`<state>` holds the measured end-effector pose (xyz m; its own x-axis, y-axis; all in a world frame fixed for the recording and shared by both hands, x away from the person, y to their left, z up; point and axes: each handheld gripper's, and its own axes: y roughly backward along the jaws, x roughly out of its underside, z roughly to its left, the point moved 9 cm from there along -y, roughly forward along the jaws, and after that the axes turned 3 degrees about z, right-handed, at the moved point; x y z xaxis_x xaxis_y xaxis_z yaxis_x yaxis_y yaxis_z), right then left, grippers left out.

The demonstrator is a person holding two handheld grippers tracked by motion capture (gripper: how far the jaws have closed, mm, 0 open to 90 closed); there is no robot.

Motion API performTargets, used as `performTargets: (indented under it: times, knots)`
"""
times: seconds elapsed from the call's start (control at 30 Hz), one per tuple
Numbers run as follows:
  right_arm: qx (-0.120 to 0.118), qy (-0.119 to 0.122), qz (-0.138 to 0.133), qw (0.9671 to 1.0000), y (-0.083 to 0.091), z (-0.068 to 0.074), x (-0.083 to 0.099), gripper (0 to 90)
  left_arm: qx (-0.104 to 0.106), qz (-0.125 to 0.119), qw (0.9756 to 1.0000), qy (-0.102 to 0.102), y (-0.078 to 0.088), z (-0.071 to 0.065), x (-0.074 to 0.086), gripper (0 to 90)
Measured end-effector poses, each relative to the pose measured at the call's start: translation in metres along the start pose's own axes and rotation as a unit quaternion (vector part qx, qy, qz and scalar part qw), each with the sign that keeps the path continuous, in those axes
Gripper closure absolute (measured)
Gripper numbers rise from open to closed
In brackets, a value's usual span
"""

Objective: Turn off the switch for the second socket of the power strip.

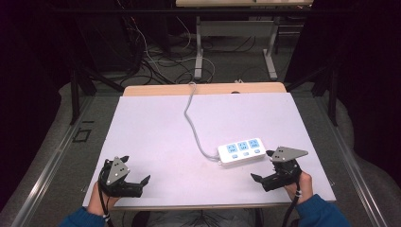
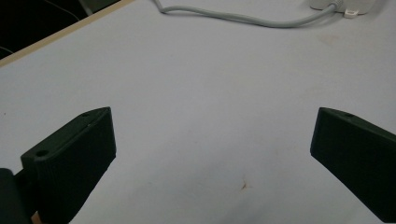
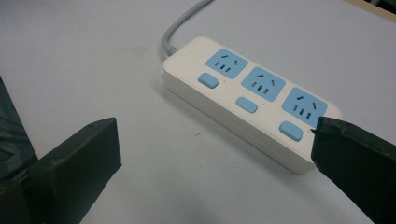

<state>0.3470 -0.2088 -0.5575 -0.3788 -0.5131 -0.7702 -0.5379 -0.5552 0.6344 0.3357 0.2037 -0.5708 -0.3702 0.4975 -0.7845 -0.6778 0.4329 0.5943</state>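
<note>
White three-socket power strip [image 1: 240, 151] with blue faces flat on white-topped desk [image 1: 156, 137], just beside right gripper [image 1: 264, 165], jaws apart, within reach; left gripper [image 1: 136, 169] likewise spread, well apart.

We wear blue sleeves [image 1: 318, 211]; our black grippers [image 1: 136, 170] carry grey three-cornered plates [image 1: 288, 153] with screws, and black cables [image 1: 289, 213] trail behind.

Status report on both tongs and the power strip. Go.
Left tongs open, empty, over bare table. Right tongs open, empty, beside power strip, one jaw at its end. Strip's cord trails off far edge. Nothing in the way.
</note>
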Motion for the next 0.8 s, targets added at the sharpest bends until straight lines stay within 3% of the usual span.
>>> performTargets:
  times: [0.57, 0.8]
  knots:
    - [0.004, 0.004, 0.012, 0.9999, -0.01, -0.007, -0.015, 1.5, 0.0, 0.003, 1.0, 0.0, -0.002, 0.0, 0.001, 0.1]
    - [0.009, -0.012, 0.015, 0.9998, -0.012, -0.012, -0.018, 1.5, 0.0, 0.005, 1.0, 0.0, -0.002, -0.001, 0.001, 0.1]
